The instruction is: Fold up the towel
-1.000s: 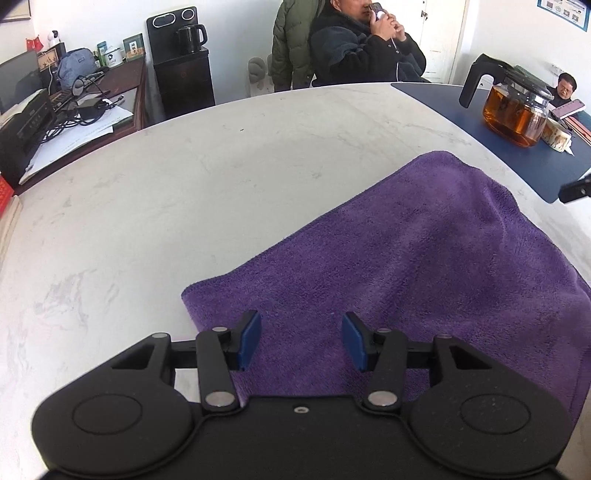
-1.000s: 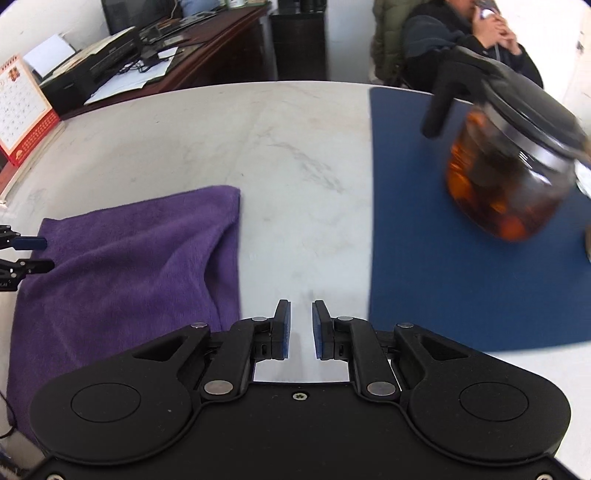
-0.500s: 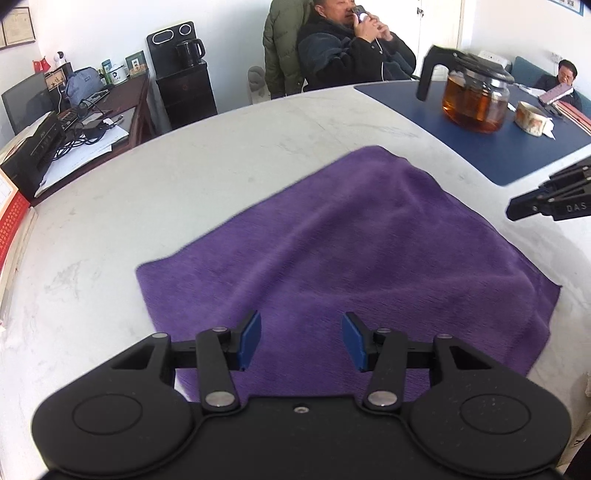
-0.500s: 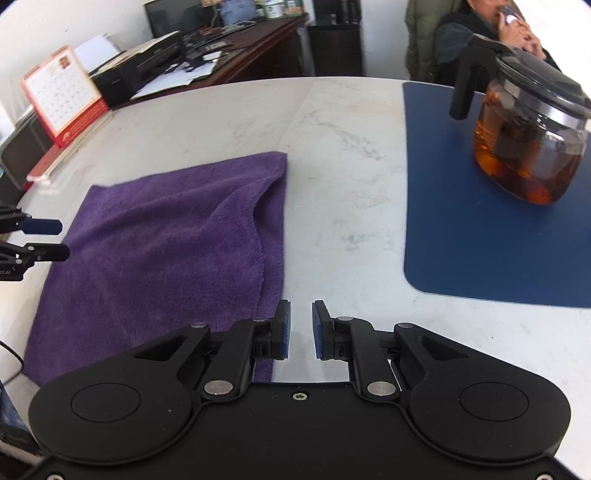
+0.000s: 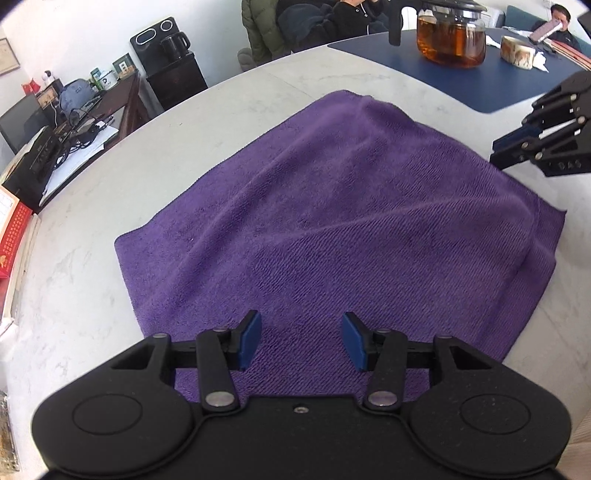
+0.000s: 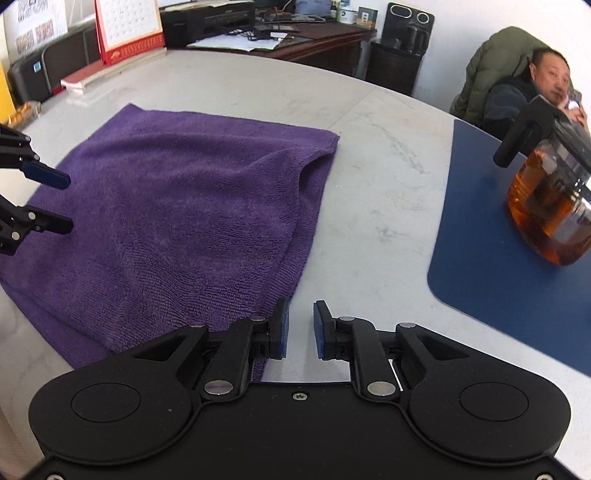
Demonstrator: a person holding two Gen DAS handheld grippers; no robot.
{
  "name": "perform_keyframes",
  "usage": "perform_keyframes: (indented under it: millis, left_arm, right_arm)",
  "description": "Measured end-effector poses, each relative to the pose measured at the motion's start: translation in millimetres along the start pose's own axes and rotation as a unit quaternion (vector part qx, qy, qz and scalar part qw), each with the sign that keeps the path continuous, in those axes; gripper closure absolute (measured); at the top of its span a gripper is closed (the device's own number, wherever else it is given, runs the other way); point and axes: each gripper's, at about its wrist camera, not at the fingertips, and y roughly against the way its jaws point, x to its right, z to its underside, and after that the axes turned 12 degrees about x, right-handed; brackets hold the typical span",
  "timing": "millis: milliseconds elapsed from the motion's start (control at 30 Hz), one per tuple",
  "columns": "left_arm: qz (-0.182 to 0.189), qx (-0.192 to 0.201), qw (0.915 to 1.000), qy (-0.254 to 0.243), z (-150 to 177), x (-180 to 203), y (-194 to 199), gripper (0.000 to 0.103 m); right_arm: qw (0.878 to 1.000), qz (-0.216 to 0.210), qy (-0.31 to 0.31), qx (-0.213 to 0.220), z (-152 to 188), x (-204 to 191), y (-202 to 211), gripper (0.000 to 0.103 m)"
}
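Note:
A purple towel (image 5: 332, 221) lies flat on the white marble table (image 5: 92, 295), with two layers showing along its right edge (image 6: 295, 236). My left gripper (image 5: 301, 338) hovers over the towel's near edge, open, with nothing between its blue pads. In the right wrist view it reaches in from the left (image 6: 64, 201) above the towel (image 6: 177, 206). My right gripper (image 6: 300, 325) sits just off the towel's near right corner over bare table. Only a narrow gap separates its pads, and nothing is in it. The left wrist view shows it at the far right (image 5: 496, 151).
A glass teapot of amber tea (image 6: 550, 206) stands on a blue mat (image 6: 498, 266) to the right. A person (image 6: 517, 92) sits behind the table. A red desk calendar (image 6: 125, 29) and a cluttered desk (image 6: 277, 33) lie at the far side.
Both grippers have drawn back towards the towel's near edge, so more of the towel shows. The right gripper has rolled and come closer to the towel's right edge. Neither jaw opening has changed.

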Motion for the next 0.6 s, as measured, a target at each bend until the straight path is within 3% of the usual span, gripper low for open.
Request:
perform_keyframes:
  millis: [267, 600]
  left_arm:
    - [0.045, 0.015, 0.9989, 0.002, 6, -17, -1, 0.054]
    - [0.096, 0.022, 0.9934, -0.058, 9, -39, -6, 0.049]
  right_arm:
    - [0.999, 0.031, 0.004, -0.023, -7, -19, -4, 0.089]
    - [0.998, 0.049, -0.013, -0.029, -21, -52, -17, 0.089]
